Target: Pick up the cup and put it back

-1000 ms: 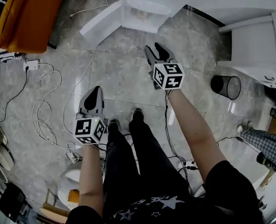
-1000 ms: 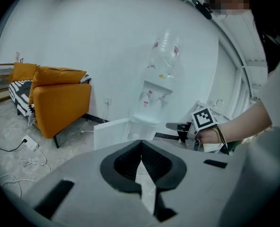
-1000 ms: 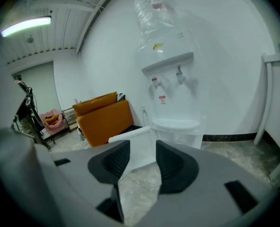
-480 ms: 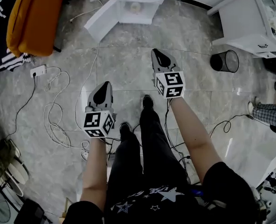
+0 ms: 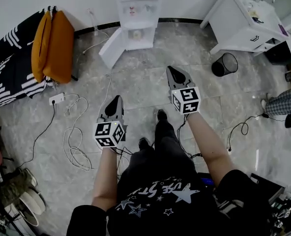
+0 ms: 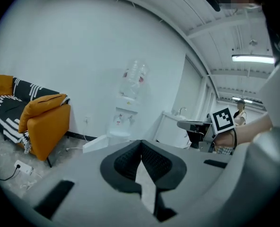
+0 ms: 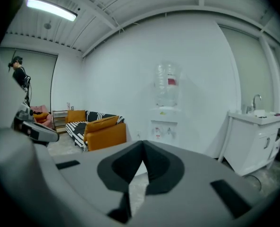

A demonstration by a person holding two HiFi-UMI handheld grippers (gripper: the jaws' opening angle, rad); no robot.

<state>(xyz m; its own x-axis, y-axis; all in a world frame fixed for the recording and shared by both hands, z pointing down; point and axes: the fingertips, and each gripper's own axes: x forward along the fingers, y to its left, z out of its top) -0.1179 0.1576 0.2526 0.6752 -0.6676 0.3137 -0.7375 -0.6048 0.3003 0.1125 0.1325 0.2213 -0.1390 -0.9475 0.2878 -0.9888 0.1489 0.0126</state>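
Observation:
A white water dispenser stands against the far wall, its lower door swung open. A small pale round thing sits in the opened compartment; I cannot tell if it is the cup. My left gripper and right gripper hang above the floor, well short of the dispenser and pointing toward it. Both are shut with nothing between the jaws. The left gripper view shows the closed left gripper with the dispenser beyond. In the right gripper view, the right gripper is also closed on nothing, facing the dispenser.
An orange-cushioned sofa with a striped throw stands at the left. Cables and a power strip lie on the floor left of me. A black bin and a white sink cabinet are at the right. Another person's legs show far right.
The head view has drawn back from the dispenser, so more of the room shows. The right gripper's jaws have closed. Both grippers stay held out in front of me.

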